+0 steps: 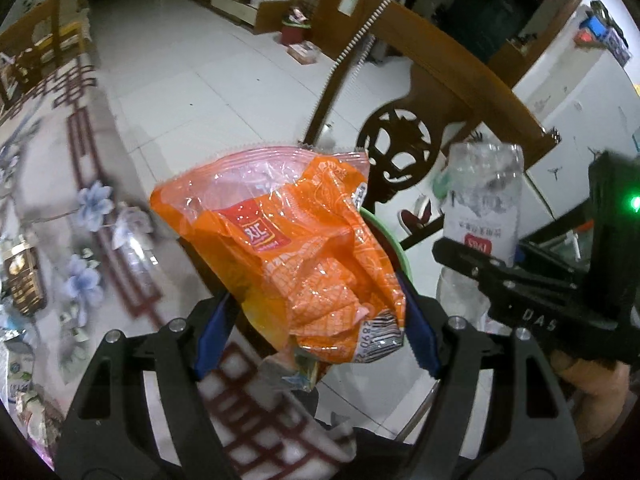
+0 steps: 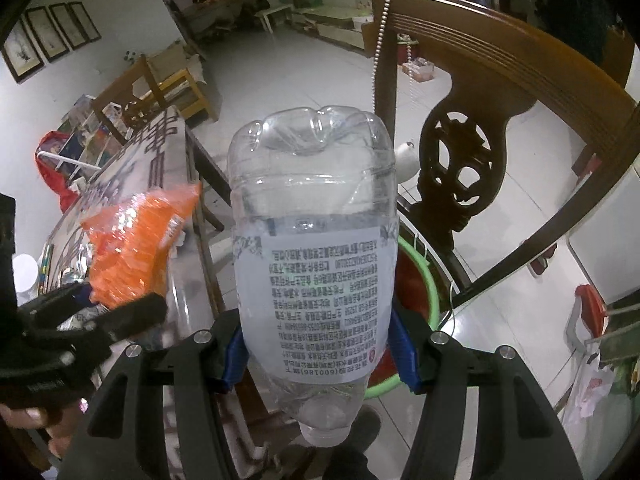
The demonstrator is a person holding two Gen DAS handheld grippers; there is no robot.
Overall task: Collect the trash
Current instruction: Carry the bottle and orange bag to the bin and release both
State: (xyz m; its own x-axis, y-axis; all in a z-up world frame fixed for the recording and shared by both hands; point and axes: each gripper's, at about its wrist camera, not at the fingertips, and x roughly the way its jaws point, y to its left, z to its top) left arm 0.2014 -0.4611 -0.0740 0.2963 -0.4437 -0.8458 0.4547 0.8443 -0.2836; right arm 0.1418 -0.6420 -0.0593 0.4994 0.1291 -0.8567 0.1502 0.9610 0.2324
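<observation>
Between the left gripper's (image 1: 320, 320) blue pads sat one crinkled orange plastic snack wrapper (image 1: 296, 240), clamped; the right gripper (image 2: 320, 354) squeezed one clear ribbed plastic bottle (image 2: 316, 240), cap-down.

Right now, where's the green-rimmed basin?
On the floor below both held items: the green-rimmed basin shows behind the plastic bottle, beside the carved wooden chair.

You hold one crumpled orange plastic snack wrapper (image 1: 296, 248) and one clear empty plastic bottle (image 2: 316, 248) (white label). One green-rimmed plastic basin (image 2: 424, 280) below. One carved brown wooden chair (image 2: 460, 172). Three dark framed pictures (image 2: 48, 36) on the wall.
</observation>
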